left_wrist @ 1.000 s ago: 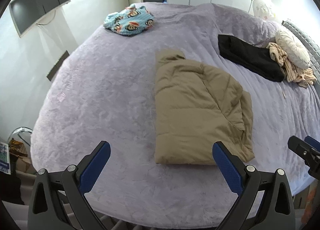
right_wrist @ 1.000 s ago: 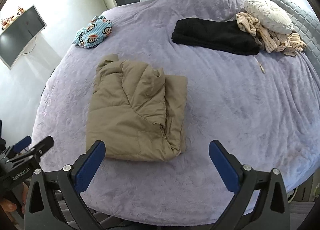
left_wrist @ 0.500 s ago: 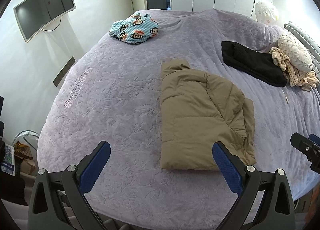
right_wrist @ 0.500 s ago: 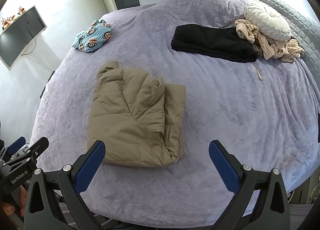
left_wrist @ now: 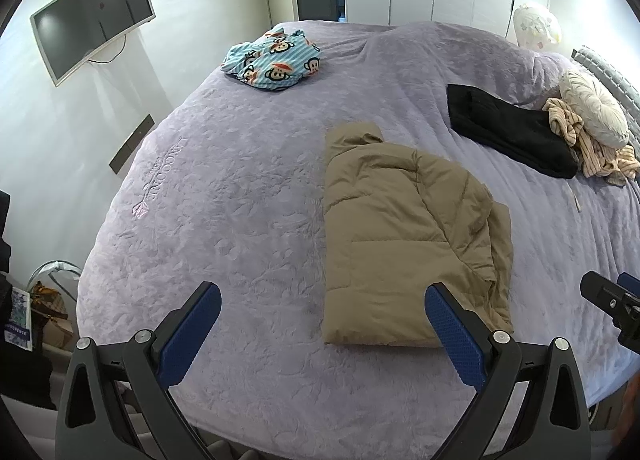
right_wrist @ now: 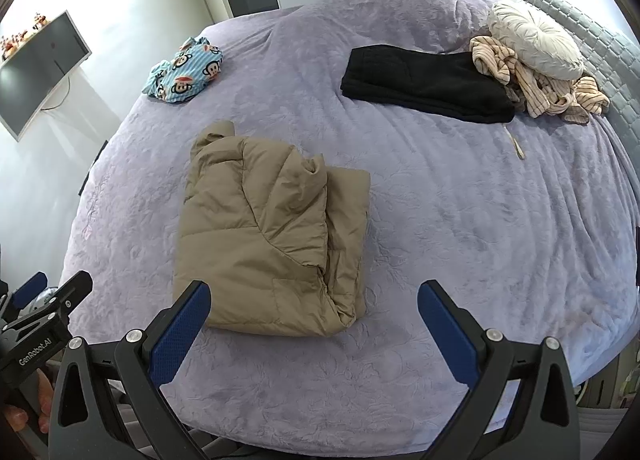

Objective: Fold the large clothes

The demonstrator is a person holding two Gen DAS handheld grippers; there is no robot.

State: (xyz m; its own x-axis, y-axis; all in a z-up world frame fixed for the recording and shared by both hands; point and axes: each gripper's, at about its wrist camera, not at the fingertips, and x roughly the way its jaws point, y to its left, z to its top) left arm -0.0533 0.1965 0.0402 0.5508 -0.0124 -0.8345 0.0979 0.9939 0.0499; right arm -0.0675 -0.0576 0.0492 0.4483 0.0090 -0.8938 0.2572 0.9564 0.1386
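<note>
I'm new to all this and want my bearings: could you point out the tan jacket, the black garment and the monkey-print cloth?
tan jacket (right_wrist: 256, 244), right wrist view, middle of its folded top layer.
black garment (right_wrist: 424, 79), right wrist view, its centre.
monkey-print cloth (left_wrist: 272, 59), left wrist view, middle of the bundle.

both grippers (left_wrist: 322, 314) (right_wrist: 314, 310) lifted, pulled back

The bed (left_wrist: 240, 187) wears a lilac cover embossed with a leafy pattern. On it lies a plain khaki puffer jacket (left_wrist: 404, 236). Far left, a pale blue striped garment (left_wrist: 276, 61) printed with monkey faces; far right, a black garment (left_wrist: 508, 131), a cream-and-brown striped top (left_wrist: 592, 147) and a cream cushion (left_wrist: 592, 107).
</note>
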